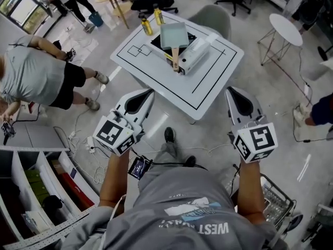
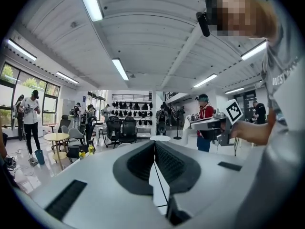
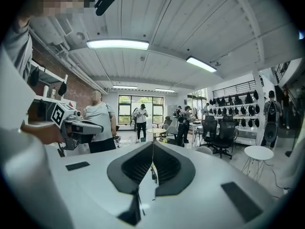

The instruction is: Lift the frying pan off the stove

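Left gripper [image 1: 140, 95] and right gripper [image 1: 234, 91] hover short of the bench [image 1: 208, 90], fingers closed, empty. The frying pan [image 1: 173, 35] sits on the stove [image 1: 193, 54], handle offered their way.

A white square table [image 1: 218, 72] with black line markings is carrying a white-and-black portable stove [image 1: 193, 55], a pale green square frying pan [image 1: 174, 35] sitting on it; two yellow bottles [image 1: 147, 26] are standing at its far edge.

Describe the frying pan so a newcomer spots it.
On the white table with black lines, far side: the frying pan sits on the stove. It is a pale grey-green square with a wooden handle; the bottles beside it are yellow.
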`<action>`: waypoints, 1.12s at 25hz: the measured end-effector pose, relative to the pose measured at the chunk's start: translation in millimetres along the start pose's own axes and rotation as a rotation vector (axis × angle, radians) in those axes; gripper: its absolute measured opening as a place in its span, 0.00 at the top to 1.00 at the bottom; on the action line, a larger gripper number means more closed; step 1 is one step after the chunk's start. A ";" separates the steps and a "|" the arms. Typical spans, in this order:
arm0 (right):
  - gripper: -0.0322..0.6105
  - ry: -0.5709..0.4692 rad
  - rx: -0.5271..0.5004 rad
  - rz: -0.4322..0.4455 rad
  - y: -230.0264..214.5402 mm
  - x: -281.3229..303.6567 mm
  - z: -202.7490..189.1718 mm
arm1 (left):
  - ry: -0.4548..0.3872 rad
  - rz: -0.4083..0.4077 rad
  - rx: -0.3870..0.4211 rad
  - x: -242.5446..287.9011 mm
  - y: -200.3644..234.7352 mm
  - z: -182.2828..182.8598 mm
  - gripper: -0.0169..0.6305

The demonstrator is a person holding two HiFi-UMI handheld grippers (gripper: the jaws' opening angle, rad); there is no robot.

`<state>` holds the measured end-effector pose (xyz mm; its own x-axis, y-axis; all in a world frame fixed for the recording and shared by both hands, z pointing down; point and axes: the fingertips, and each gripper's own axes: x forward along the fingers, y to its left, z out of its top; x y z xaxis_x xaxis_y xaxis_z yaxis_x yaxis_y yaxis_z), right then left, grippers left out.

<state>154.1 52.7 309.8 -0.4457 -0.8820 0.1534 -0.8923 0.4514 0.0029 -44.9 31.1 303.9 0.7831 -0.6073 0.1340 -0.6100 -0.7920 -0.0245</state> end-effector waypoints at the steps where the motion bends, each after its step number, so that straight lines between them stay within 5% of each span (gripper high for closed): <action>1: 0.93 0.003 0.001 -0.017 -5.4 1.1 -0.7 | -0.002 -0.013 0.000 6.8 3.6 -0.6 0.98; 15: 0.93 0.038 0.021 -0.197 -54.5 37.7 7.4 | -0.014 -0.187 -0.011 97.5 64.5 1.8 0.98; 28: 0.93 0.078 0.044 -0.273 -75.7 100.9 9.8 | -0.009 -0.277 -0.040 148.6 128.3 0.4 0.98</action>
<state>175.9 -71.8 315.4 -0.1829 -0.9562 0.2286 -0.9816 0.1906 0.0119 -6.8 -160.8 320.3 0.9216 -0.3687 0.1218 -0.3767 -0.9249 0.0507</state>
